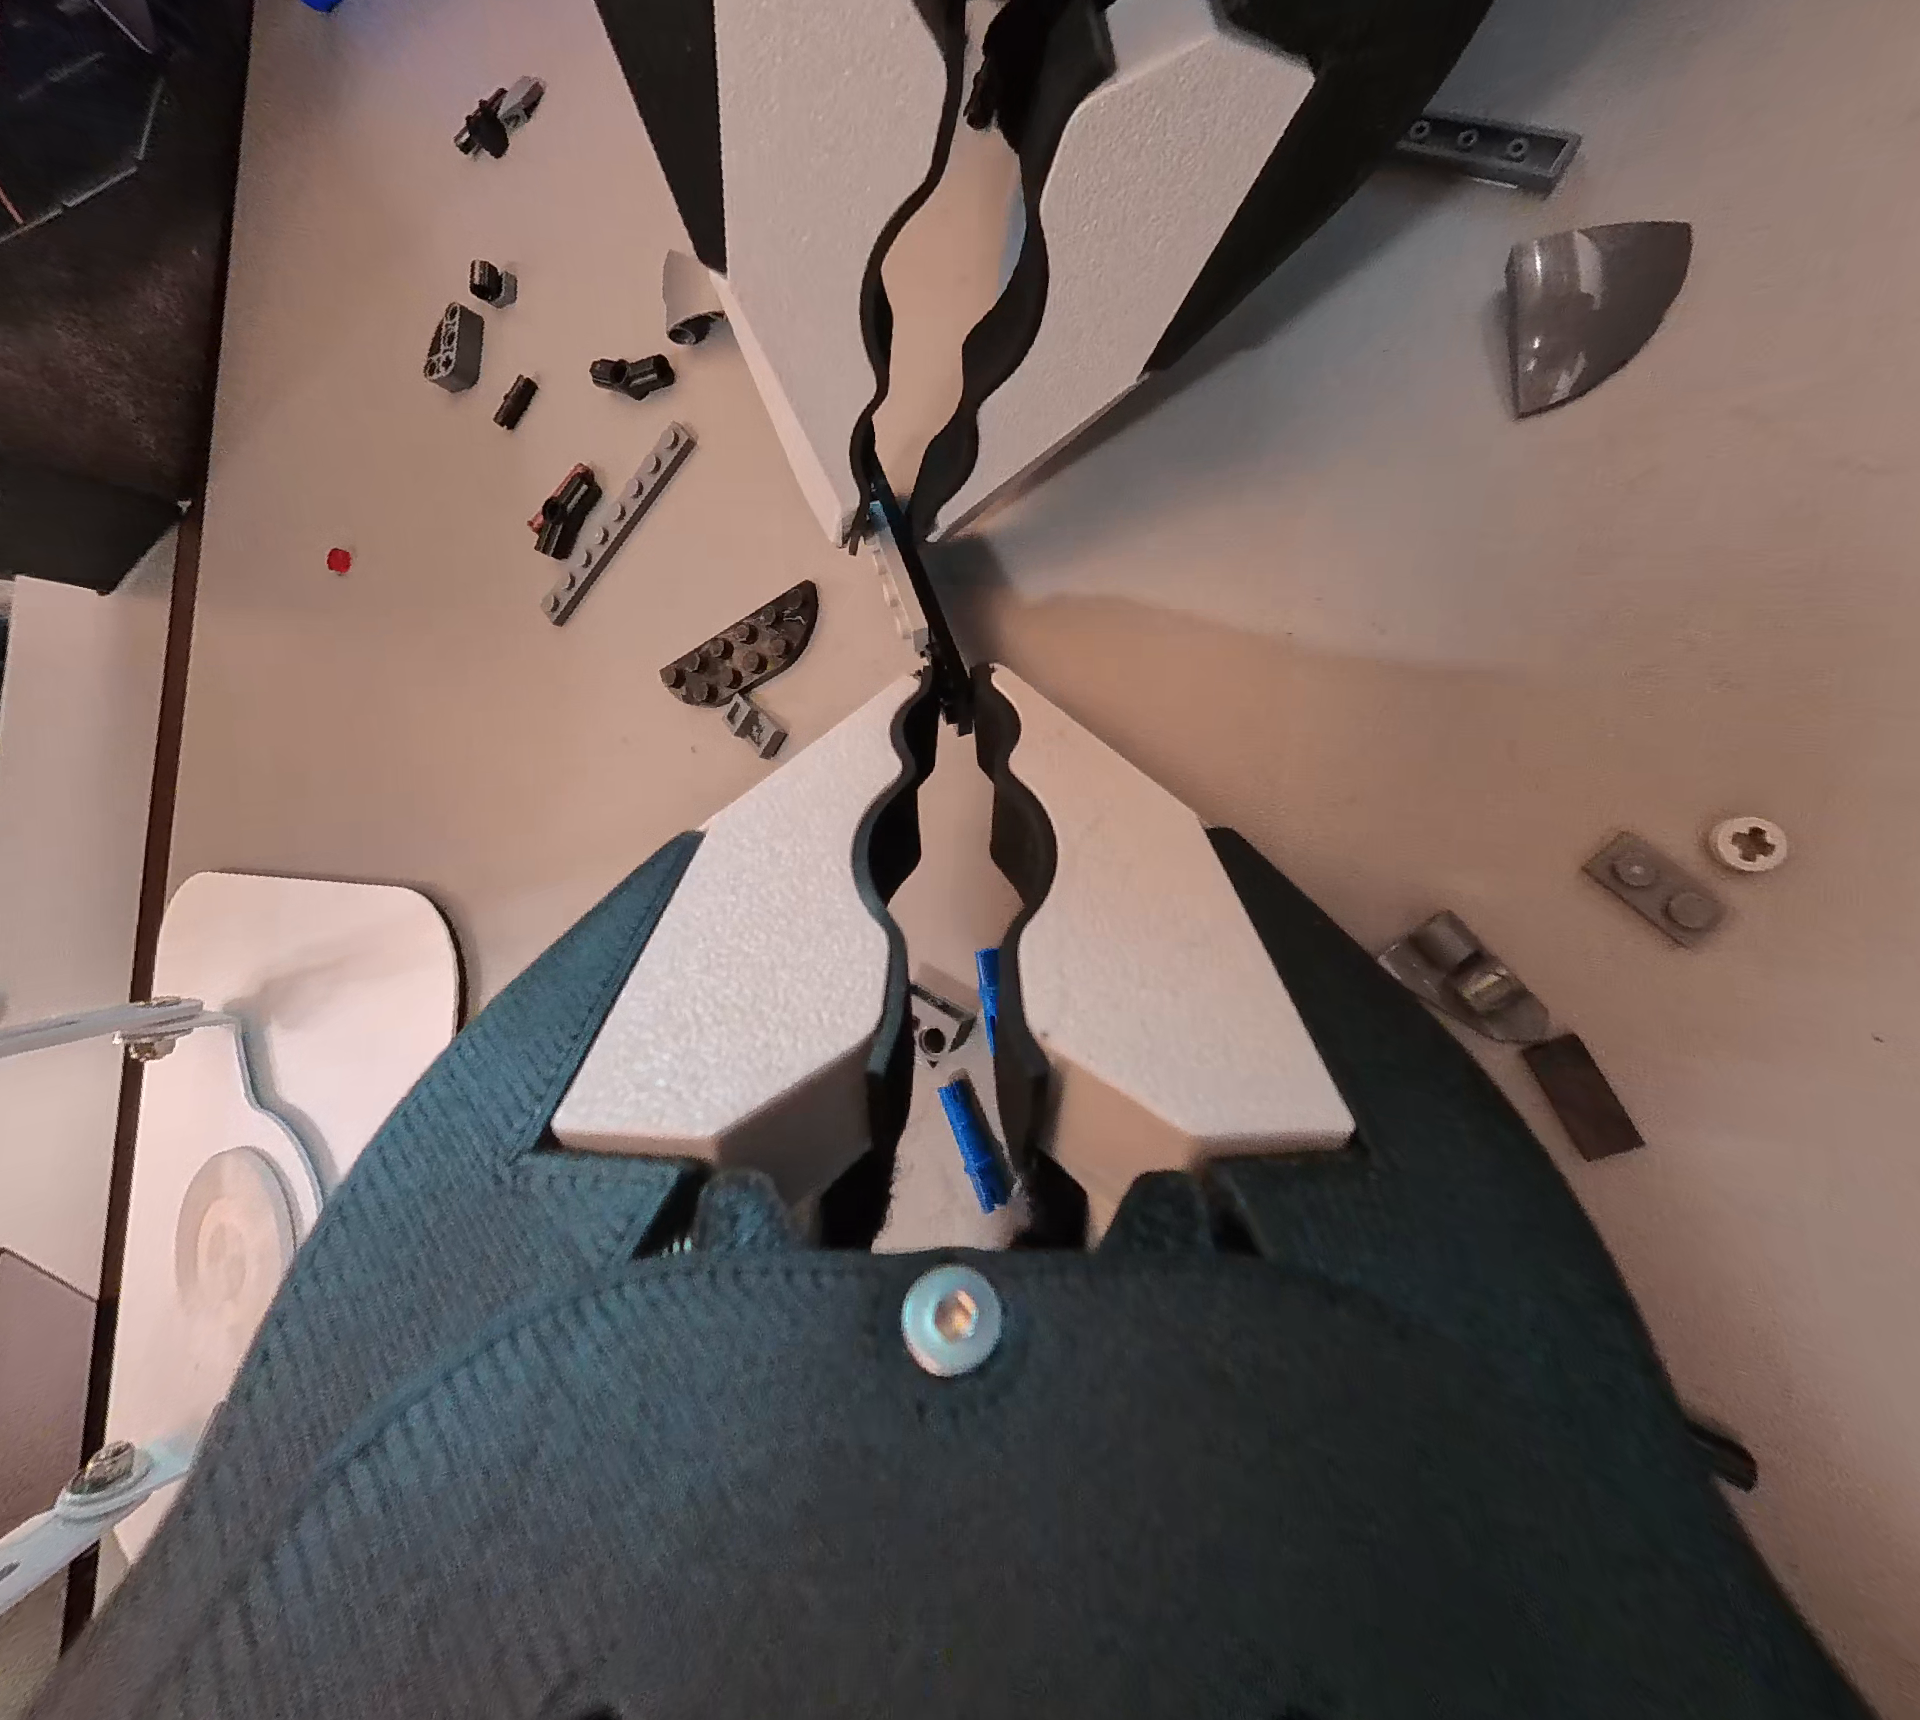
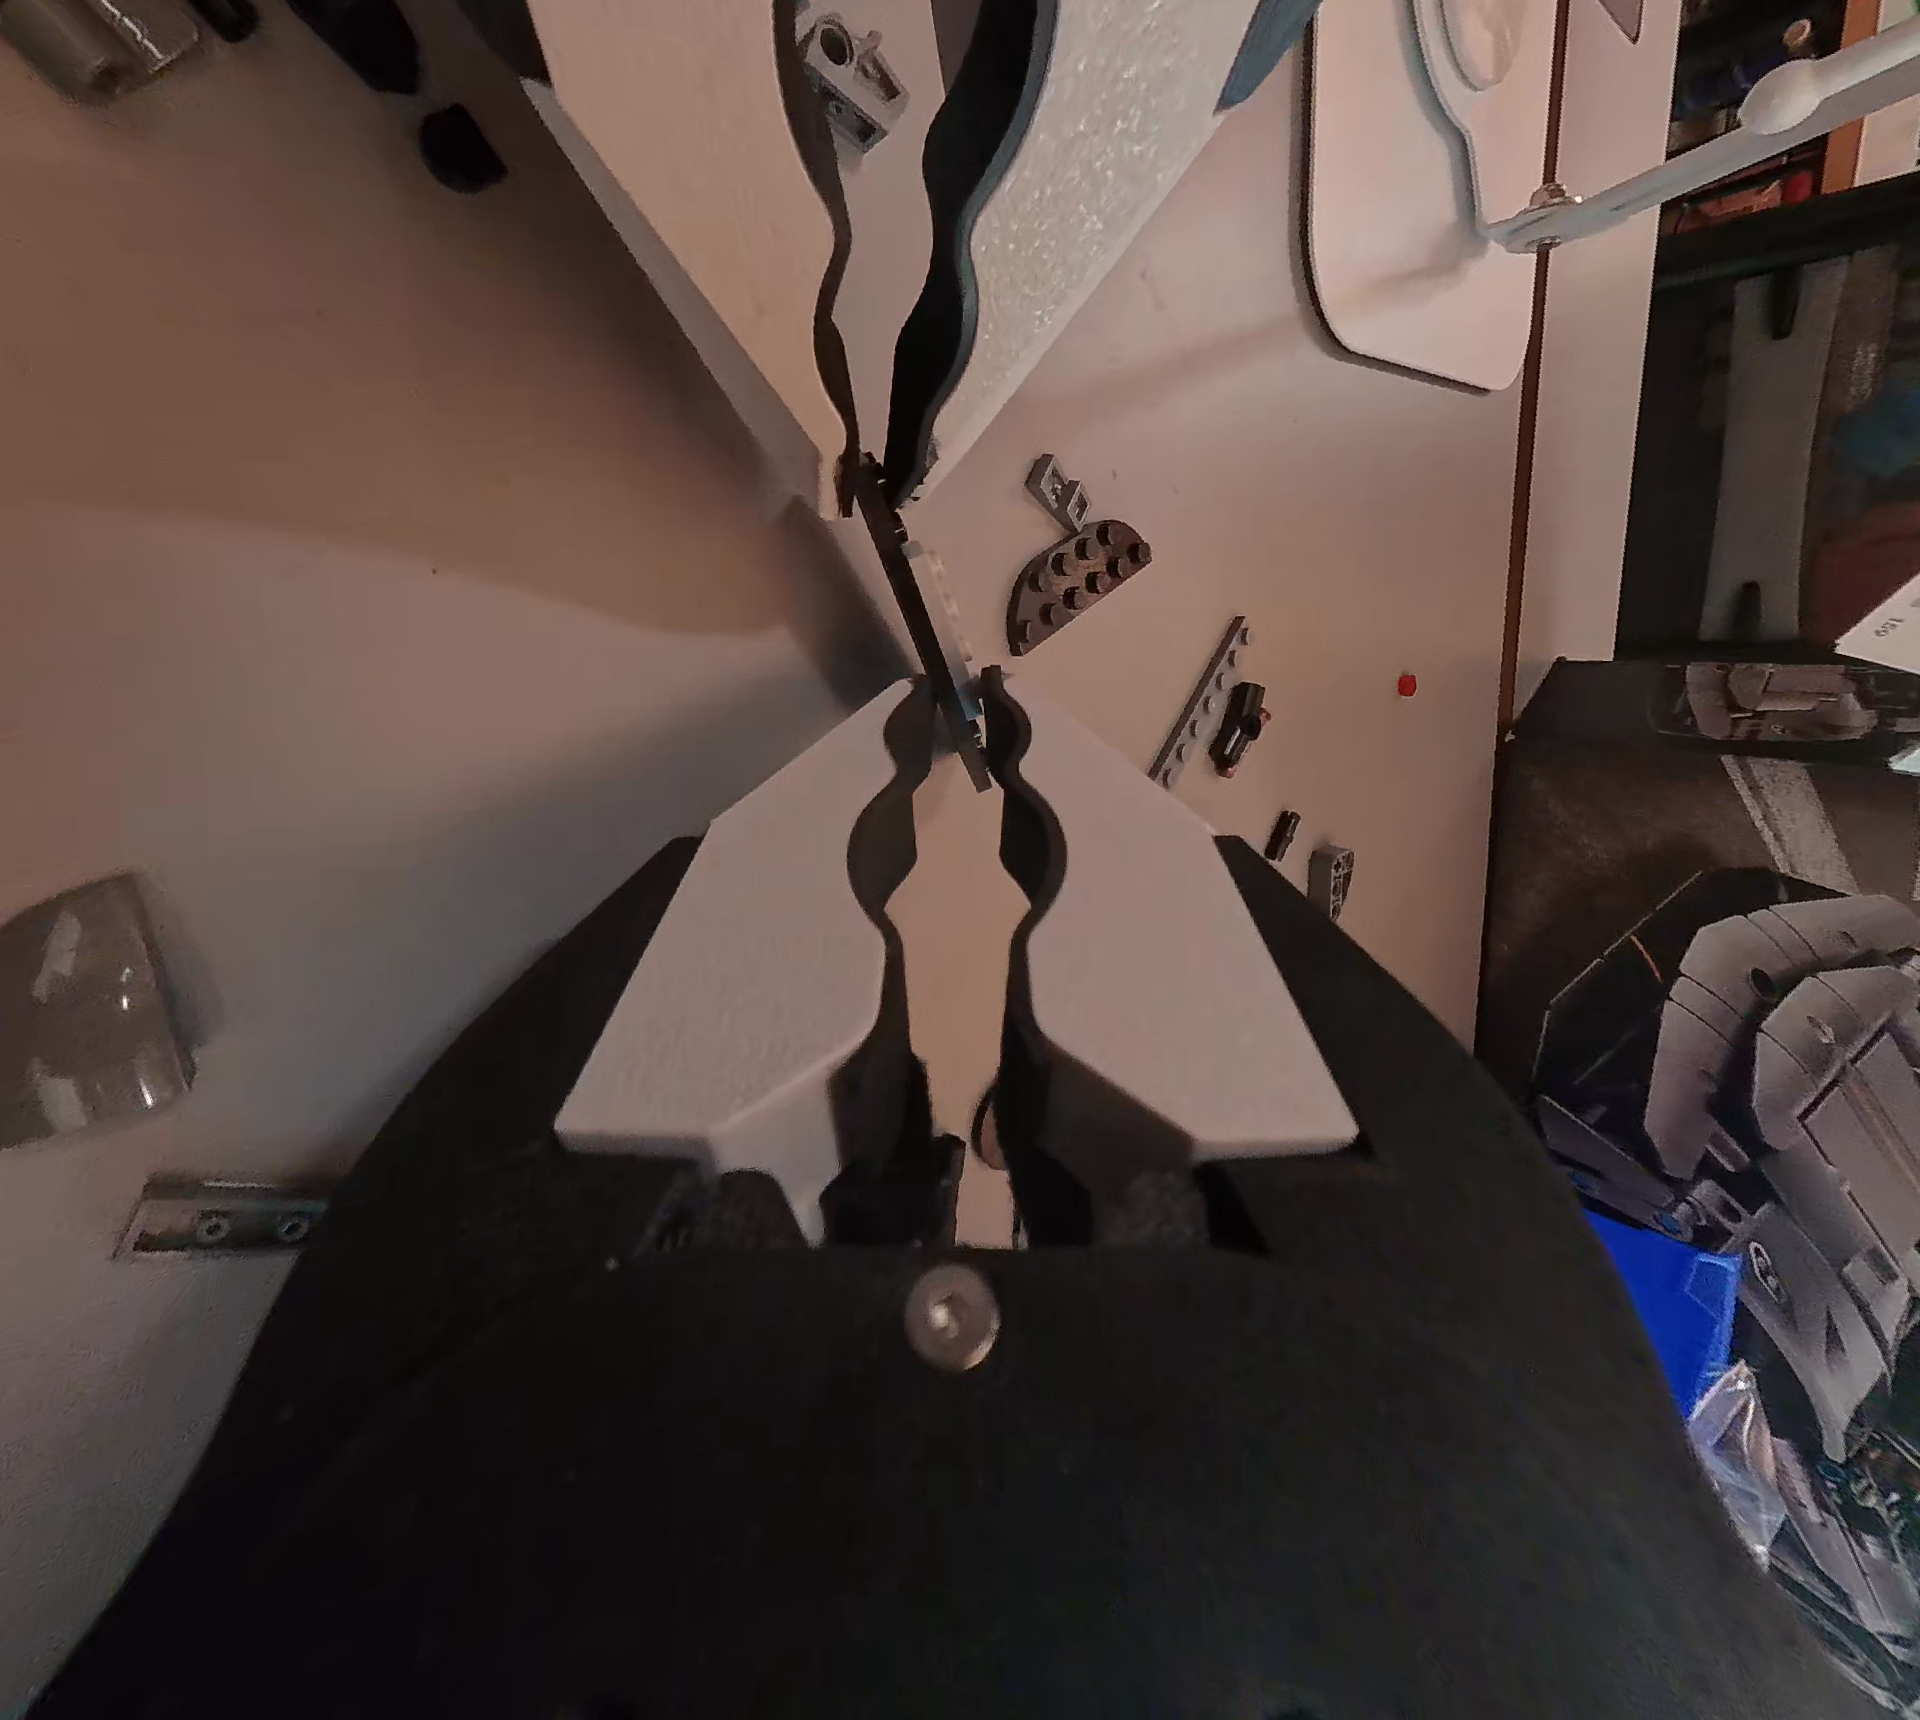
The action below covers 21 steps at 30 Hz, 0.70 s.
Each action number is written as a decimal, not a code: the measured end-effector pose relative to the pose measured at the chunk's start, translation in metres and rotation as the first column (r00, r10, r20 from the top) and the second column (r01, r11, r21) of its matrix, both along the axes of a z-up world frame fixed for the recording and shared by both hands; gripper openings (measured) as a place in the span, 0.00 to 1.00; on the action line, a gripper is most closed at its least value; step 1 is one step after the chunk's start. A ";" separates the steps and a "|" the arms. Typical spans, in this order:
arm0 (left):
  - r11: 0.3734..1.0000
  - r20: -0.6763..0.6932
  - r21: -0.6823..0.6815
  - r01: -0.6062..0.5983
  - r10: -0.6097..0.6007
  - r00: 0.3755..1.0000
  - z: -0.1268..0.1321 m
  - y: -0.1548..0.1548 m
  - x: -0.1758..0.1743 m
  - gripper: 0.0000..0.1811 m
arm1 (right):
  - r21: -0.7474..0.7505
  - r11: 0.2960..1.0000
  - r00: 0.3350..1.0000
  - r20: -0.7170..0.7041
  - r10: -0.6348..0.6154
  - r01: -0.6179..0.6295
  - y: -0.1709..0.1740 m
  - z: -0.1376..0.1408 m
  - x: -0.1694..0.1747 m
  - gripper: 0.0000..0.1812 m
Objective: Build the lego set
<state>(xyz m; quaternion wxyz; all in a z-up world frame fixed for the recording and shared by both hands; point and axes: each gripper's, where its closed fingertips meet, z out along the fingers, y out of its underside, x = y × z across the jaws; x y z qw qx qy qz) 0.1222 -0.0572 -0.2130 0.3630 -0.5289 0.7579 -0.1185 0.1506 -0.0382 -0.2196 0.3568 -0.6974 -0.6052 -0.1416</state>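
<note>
A thin black lego plate [image 1: 932,605] with a light grey piece on its side is held in the air between my two grippers, which face each other tip to tip. My left gripper [image 1: 951,696], teal, is shut on its near end. My right gripper [image 1: 894,517], black, comes from the top and is shut on the far end. In the right wrist view the same plate [image 2: 912,590] runs from my right gripper [image 2: 961,720] up to my left gripper [image 2: 871,475]. Loose blue pins [image 1: 975,1140] and a grey holed brick [image 1: 940,1026] lie on the table under the left fingers.
On the white table [image 1: 1351,631] lie a dark half-round plate [image 1: 743,647], a long grey plate [image 1: 618,522], a red stud [image 1: 338,560], small black connectors [image 1: 629,374], a dark curved shell [image 1: 1590,314] and a grey two-stud plate [image 1: 1652,886]. A white lamp base [image 2: 1423,216] and the set's box [image 2: 1766,1099] stand at the table's edge. My two grippers' fingertips are within a few centimetres of each other.
</note>
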 end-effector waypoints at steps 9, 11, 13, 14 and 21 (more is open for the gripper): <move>1.000 -0.015 -0.008 -0.004 0.004 1.000 -0.003 0.001 -0.001 0.02 | -0.015 1.000 1.000 -0.001 -0.001 0.001 -0.001 -0.002 0.002 0.05; 1.000 -0.017 -0.007 -0.006 0.006 1.000 -0.004 0.002 -0.002 0.02 | -0.023 1.000 1.000 -0.017 -0.002 0.001 -0.002 0.000 0.002 0.05; 1.000 -0.016 -0.011 -0.003 0.003 1.000 -0.004 0.001 -0.002 0.02 | -0.032 1.000 1.000 -0.030 -0.001 0.000 -0.003 0.001 0.003 0.05; 1.000 -0.021 -0.011 -0.004 0.003 1.000 -0.005 0.001 -0.002 0.02 | -0.037 0.999 1.000 -0.030 0.000 -0.001 -0.003 0.000 0.003 0.05; 1.000 -0.040 -0.025 0.000 -0.001 0.999 -0.009 -0.001 -0.003 0.02 | -0.046 0.999 1.000 -0.010 -0.005 0.005 -0.005 -0.002 0.006 0.06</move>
